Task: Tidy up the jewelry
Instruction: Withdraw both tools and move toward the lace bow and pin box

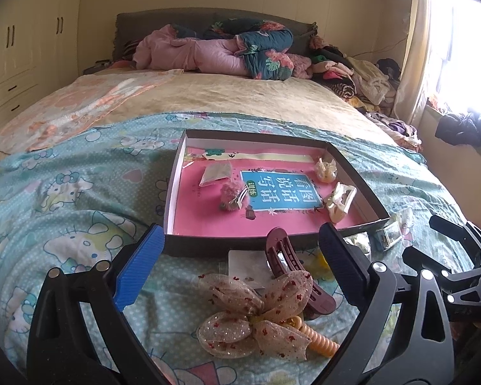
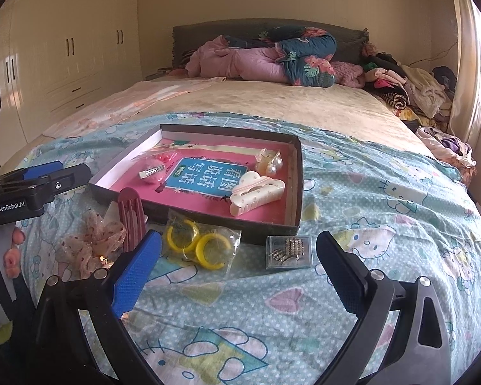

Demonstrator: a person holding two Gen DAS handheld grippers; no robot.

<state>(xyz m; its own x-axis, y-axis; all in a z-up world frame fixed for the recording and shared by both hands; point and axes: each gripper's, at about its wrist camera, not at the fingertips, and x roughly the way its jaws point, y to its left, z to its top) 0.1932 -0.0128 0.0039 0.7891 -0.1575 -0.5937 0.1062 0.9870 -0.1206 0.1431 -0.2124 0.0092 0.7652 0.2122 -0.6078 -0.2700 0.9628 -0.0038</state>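
Note:
A shallow dark box [image 1: 173,192] [image 2: 296,173] with a pink book as its floor lies on the bed. In it are a white claw clip [image 2: 256,194] [image 1: 338,203], a pearl clip [image 2: 269,162] [image 1: 325,168], a pink pompom clip [image 1: 232,197] and a small packet [image 1: 216,171]. In front of the box lie a maroon hair clip [image 1: 288,256] [image 2: 131,221], a beige bow tie [image 1: 256,314] [image 2: 93,240], bagged yellow hoop earrings [image 2: 198,245] and a clear case of earrings [image 2: 288,252]. My left gripper [image 1: 240,266] is open over the bow and maroon clip. My right gripper [image 2: 240,264] is open and empty, near the hoops and case.
The bed is covered by a blue Hello Kitty sheet [image 2: 384,224]. Folded quilts [image 1: 227,48] lie at the headboard, piled clothes [image 1: 362,80] at the right. Wardrobes [image 2: 48,48] stand at the left. The left gripper's body [image 2: 32,189] shows at the right wrist view's left edge.

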